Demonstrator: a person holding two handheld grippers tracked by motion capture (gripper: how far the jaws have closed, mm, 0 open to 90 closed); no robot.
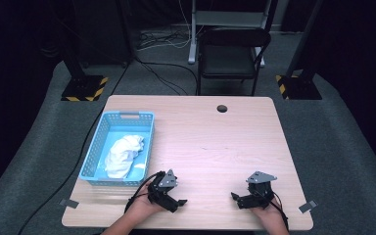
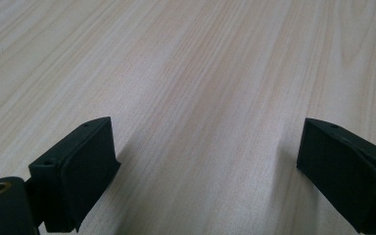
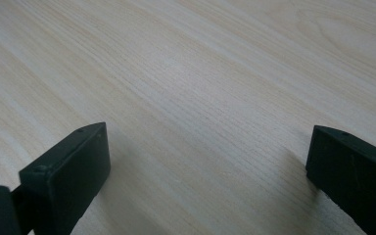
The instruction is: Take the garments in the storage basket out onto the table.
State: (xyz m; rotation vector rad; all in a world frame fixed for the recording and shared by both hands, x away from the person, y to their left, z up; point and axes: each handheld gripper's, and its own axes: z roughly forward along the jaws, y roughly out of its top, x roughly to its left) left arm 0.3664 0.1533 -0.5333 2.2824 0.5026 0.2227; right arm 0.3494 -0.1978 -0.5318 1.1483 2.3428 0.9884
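White cloth [image 1: 123, 155] is lying bunched in the blue basket [image 1: 92, 152] at the worktop's [image 1: 215, 142] left edge, high view. Left gripper [image 1: 175, 202] and right gripper [image 1: 236, 199] are resting near the front edge, well apart. Left gripper view: jaws are standing wide, released, over bare wood. Right gripper view: likewise released, gripping nothing.

Light wood-grain desk [image 1: 215, 142], blue basket [image 1: 98, 147] with white cloth [image 1: 122, 154] at its left side, dark round hole [image 1: 222, 108] near far edge
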